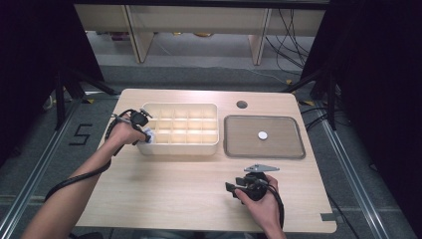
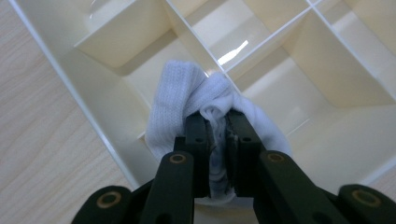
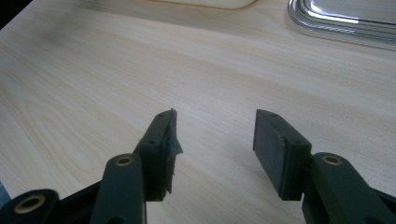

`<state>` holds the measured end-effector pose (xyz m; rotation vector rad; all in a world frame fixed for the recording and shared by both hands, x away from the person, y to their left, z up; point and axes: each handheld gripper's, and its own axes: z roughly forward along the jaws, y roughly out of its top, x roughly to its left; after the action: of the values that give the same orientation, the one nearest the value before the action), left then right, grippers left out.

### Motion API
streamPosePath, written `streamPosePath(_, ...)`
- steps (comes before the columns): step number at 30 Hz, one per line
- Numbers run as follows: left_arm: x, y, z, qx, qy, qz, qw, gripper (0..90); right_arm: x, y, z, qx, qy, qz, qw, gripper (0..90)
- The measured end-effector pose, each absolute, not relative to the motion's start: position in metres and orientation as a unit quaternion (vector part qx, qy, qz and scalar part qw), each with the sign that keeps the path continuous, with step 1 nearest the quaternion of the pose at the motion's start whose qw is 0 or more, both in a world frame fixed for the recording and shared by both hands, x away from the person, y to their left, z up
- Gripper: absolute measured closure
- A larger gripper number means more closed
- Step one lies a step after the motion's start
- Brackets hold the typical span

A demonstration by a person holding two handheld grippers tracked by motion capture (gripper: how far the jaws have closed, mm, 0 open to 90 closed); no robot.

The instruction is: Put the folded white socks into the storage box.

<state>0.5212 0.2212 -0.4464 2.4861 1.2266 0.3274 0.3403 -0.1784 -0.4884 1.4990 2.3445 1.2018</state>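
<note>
A white knitted cloth [image 2: 177, 93], perhaps a sock, lies bunched in the near left corner compartment of a cream divided box [image 2: 88, 102]. My left gripper [image 2: 217, 119] is shut on a fold of that cloth, its pads pressing the fabric from both sides. From above, the left gripper [image 1: 144, 134] sits at the box's [image 1: 179, 148] left end with the cloth [image 1: 150, 138] under it. My right gripper [image 3: 215, 126] stands open with nothing between its jaws, just over bare wood. In the high view the right gripper [image 1: 230, 188] is near the table's front edge, pointing left.
A grey metal tray [image 1: 263, 156] lies to the right of the box, with a small white disc [image 1: 262, 135] in it. The tray's shiny rim [image 3: 336, 23] shows ahead of the right gripper. A round cable hole [image 1: 242, 104] is near the table's far edge.
</note>
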Motion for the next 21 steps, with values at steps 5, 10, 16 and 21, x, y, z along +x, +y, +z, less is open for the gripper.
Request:
streamPosePath(5,0.520,0.228,-0.433,0.866,0.444,0.102,0.206,73.7,0.342,-0.179,-0.487,0.494,0.771,0.398,0.054,50.0)
streamPosePath(10,0.520,0.225,-0.414,0.842,0.450,0.149,0.258,65.6,0.341,-0.178,-0.486,0.503,0.764,0.403,0.046,49.9)
streamPosePath(16,0.534,0.226,-0.427,0.832,0.474,0.149,0.248,62.9,0.340,-0.180,-0.486,0.495,0.771,0.397,0.055,49.8)
streamPosePath(21,0.537,0.227,-0.432,0.829,0.482,0.137,0.247,62.6,0.341,-0.181,-0.487,0.495,0.771,0.397,0.054,49.6)
